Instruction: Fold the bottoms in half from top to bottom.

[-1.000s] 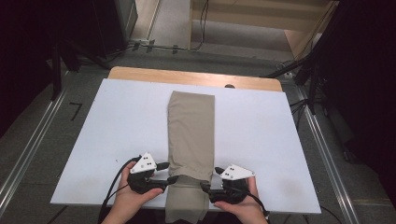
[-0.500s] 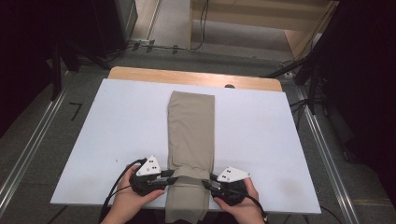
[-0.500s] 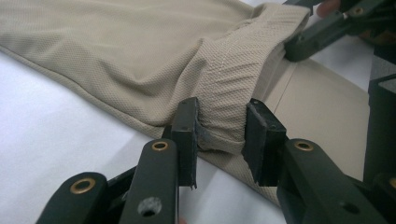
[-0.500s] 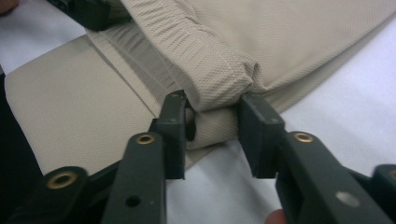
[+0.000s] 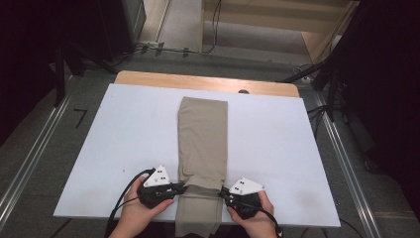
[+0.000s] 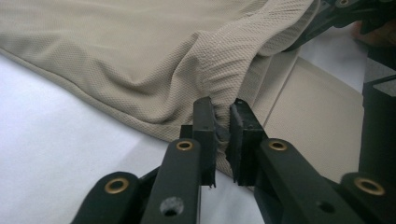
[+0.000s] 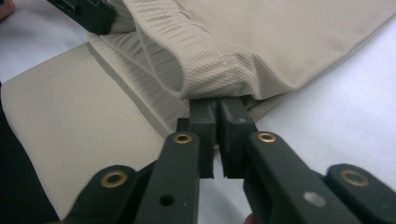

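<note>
L gripper (image 6: 222,126): jaws have just been closing, now pinched on a bunched fold at the side edge of the tan garment (image 5: 203,134); fabric is seen squeezed between the pads. R gripper (image 7: 218,122): same on the opposite edge, jaws just closed, cloth nipped at the tips. Garment is laid lengthwise mid white table (image 5: 277,129), near end draped over the front edge, cut off by the frame. Both hands partly cropped at bottom.

Recording lab, white table (image 5: 124,148), metal rails (image 5: 29,163), floor cables (image 5: 163,48)
</note>
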A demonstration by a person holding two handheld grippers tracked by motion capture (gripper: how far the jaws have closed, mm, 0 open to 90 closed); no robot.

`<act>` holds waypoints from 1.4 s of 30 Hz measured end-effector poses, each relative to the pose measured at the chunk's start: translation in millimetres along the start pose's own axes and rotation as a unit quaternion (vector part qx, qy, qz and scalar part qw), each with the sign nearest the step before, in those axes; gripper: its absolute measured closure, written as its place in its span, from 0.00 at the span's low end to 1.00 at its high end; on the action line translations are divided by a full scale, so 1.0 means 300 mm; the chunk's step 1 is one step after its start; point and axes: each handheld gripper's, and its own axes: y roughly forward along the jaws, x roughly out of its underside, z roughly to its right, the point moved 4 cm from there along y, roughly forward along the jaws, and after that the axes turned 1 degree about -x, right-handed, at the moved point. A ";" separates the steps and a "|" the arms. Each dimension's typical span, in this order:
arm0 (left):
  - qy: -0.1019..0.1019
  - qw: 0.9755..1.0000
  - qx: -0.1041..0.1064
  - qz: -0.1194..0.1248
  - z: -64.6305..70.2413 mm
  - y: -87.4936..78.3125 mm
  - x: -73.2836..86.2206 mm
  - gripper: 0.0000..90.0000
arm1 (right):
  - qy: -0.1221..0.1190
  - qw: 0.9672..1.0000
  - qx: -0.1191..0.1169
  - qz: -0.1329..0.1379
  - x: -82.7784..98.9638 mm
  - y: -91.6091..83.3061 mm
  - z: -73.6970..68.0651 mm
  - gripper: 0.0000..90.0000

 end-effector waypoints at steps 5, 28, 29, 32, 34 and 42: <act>0.007 1.000 -0.005 0.008 0.009 -0.012 -0.013 0.96 | -0.005 1.000 -0.002 0.004 -0.006 -0.007 -0.003 0.96; 0.025 0.998 0.039 0.034 0.167 -0.143 -0.006 0.96 | -0.006 0.998 -0.045 0.038 0.034 -0.169 -0.137 0.96; 0.026 0.998 0.040 0.033 0.177 -0.149 -0.004 0.96 | -0.005 0.998 -0.047 0.038 0.040 -0.176 -0.145 0.96; 0.029 0.998 0.046 0.030 0.206 -0.166 0.002 0.96 | -0.005 0.998 -0.054 0.039 0.055 -0.196 -0.169 0.96; 0.029 0.998 0.049 0.029 0.230 -0.181 0.013 0.96 | -0.005 0.997 -0.059 0.040 0.066 -0.214 -0.190 0.96; 0.038 0.996 0.081 0.029 0.329 -0.255 0.064 0.94 | -0.008 0.994 -0.104 0.041 0.103 -0.278 -0.273 0.93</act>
